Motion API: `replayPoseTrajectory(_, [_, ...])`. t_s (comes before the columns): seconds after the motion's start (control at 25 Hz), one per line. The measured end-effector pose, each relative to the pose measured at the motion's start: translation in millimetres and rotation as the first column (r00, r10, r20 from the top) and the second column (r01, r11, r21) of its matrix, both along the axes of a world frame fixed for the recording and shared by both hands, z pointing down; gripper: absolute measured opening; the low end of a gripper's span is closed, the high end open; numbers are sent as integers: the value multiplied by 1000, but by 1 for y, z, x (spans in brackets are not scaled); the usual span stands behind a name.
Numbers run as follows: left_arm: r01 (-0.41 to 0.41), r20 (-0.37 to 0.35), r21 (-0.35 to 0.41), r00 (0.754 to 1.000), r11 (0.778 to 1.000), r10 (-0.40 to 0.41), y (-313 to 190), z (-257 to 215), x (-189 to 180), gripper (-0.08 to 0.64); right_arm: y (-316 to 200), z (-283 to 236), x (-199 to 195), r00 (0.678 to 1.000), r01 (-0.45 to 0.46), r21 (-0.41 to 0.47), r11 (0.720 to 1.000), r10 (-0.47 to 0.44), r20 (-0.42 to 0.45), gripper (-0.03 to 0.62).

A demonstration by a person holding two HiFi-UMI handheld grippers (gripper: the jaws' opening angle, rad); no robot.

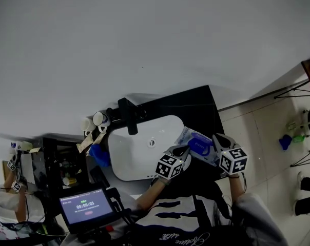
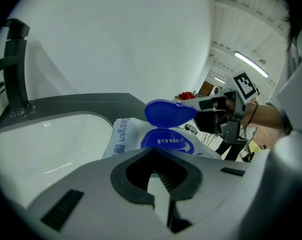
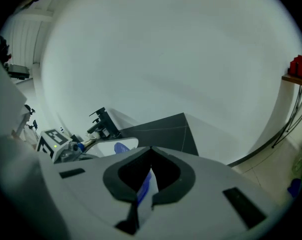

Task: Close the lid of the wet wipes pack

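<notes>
The wet wipes pack [image 1: 195, 144] lies on the black counter just right of the basin. Its round blue lid [image 2: 169, 112] stands open above the blue label [image 2: 167, 140]. My left gripper [image 1: 181, 150] is at the pack's near-left end. In the left gripper view a white sliver of the pack shows between the left gripper's [image 2: 158, 181] closed jaws. My right gripper [image 1: 217, 140] is at the pack's right end. In the right gripper view a blue and white edge of the pack is pinched in the right gripper [image 3: 143, 186]. From the left gripper view, the right gripper [image 2: 203, 104] reaches in behind the lid.
A white basin [image 1: 137, 155] with a black faucet [image 1: 128, 115] is set in the black counter [image 1: 193, 104]. Cups [image 1: 94, 121] and a blue object [image 1: 100, 155] sit left of the basin. A small screen [image 1: 86, 207] is at the lower left. Tiled floor lies to the right.
</notes>
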State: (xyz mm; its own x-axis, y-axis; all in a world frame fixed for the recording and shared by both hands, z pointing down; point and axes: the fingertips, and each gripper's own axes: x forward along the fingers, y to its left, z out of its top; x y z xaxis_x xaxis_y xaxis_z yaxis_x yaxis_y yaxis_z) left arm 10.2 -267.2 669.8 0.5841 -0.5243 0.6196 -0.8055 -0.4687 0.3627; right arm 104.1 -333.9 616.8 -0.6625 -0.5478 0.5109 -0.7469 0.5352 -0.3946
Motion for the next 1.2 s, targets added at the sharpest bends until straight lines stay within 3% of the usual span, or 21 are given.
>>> replayPoseTrajectory(0.28, [37, 10, 2, 999, 999, -37, 4, -7, -14, 0, 51, 20, -33, 993, 115, -72, 991, -117, -14, -2])
replayPoseTrajectory(0.56, [66, 1, 10, 998, 998, -66, 8, -13, -23, 0, 62, 44, -45, 962, 178, -128, 976, -200, -188, -2])
replayPoseTrajectory(0.76, [63, -17, 22, 998, 998, -63, 9, -19, -24, 0, 61, 48, -48, 945, 189, -157, 969, -223, -238, -2])
replayPoseTrajectory(0.96, [68, -59, 45, 996, 997, -65, 10, -31, -27, 2, 62, 42, -45, 961, 124, -109, 986, -146, -234, -2])
replayPoseTrajectory(1.2, [48, -127, 83, 991, 995, -37, 20, -51, -34, 2, 74, 17, -48, 993, 9, -58, 998, -16, -116, -2])
